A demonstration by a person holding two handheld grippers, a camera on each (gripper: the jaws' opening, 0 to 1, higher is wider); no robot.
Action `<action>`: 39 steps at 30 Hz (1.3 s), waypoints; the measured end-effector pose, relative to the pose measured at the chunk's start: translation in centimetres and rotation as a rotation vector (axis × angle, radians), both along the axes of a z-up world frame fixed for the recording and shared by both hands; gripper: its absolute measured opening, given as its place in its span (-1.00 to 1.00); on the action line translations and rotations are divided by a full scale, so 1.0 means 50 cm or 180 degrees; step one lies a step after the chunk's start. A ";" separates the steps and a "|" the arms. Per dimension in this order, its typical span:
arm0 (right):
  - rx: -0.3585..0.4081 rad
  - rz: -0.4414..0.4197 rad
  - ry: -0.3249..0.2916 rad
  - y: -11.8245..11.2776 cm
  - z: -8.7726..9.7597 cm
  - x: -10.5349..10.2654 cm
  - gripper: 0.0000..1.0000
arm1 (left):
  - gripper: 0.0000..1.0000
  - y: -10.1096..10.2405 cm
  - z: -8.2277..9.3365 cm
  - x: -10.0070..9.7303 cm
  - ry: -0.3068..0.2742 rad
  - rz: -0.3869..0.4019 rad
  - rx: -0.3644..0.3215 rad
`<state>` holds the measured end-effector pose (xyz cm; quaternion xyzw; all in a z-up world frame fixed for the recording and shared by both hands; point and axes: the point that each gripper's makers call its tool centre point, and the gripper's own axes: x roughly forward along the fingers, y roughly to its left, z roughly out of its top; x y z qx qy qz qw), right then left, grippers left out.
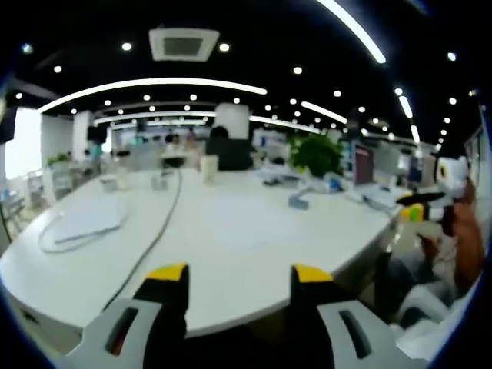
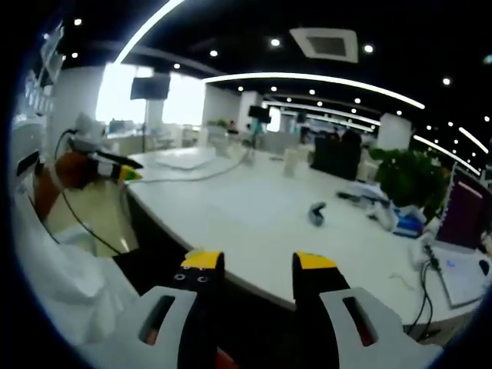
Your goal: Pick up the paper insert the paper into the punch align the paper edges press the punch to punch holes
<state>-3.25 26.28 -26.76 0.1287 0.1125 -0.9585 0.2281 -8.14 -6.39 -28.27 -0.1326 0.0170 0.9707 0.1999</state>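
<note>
My left gripper point(image 1: 240, 273) is held over the near edge of a long white table point(image 1: 231, 231), open, with nothing between its yellow-tipped jaws. White paper point(image 1: 86, 217) lies flat at the table's left, inside a loop of pale cable. A small blue-grey object, likely the punch point(image 1: 298, 201), sits far across the table. My right gripper point(image 2: 258, 261) is also open and empty, off the table's edge, with the punch point(image 2: 317, 213) ahead of it and the paper point(image 2: 184, 157) far off to the left. Each gripper, held in a hand, shows at the other view's edge: the right gripper point(image 1: 417, 206) and the left gripper point(image 2: 115, 171).
A black cable point(image 1: 157, 231) runs across the table toward the near edge. A white cup point(image 1: 209, 167), a potted plant point(image 1: 317, 154) and desk clutter stand at the far side. A screen point(image 2: 465, 211) and cables lie at the right end. Office desks stand beyond.
</note>
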 end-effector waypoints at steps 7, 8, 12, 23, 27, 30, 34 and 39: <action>0.0012 -0.0010 -0.0055 0.004 -0.008 0.000 -0.23 | 0.10 -0.004 -0.003 -0.002 0.0009 0.0008 -0.0092; -0.0004 -0.0016 -0.0066 0.004 -0.009 -0.001 -0.21 | 0.12 -0.003 -0.003 -0.003 0.0005 0.0009 -0.0090; -0.0019 -0.0028 -0.0140 0.004 -0.018 -0.001 -0.13 | 0.15 0.003 -0.004 -0.006 0.0002 -0.0014 -0.0129; -0.0010 -0.0065 -0.0119 0.013 -0.018 0.002 -0.14 | 0.16 0.009 -0.008 -0.007 -0.0010 -0.0036 -0.0185; -0.0029 -0.0077 -0.0128 0.013 -0.020 -0.004 -0.15 | 0.15 0.007 -0.015 -0.013 -0.0044 -0.0025 -0.0191; -0.0044 -0.0067 -0.0134 0.010 -0.022 -0.010 -0.15 | 0.15 0.009 -0.017 -0.022 -0.0067 -0.0026 -0.0193; -0.0056 -0.0054 -0.0166 0.005 -0.028 -0.021 -0.15 | 0.14 0.017 -0.015 -0.037 -0.0071 -0.0041 -0.0220; -0.0049 -0.0057 -0.0232 0.003 -0.039 -0.033 -0.15 | 0.14 0.025 -0.021 -0.052 -0.0093 -0.0062 -0.0234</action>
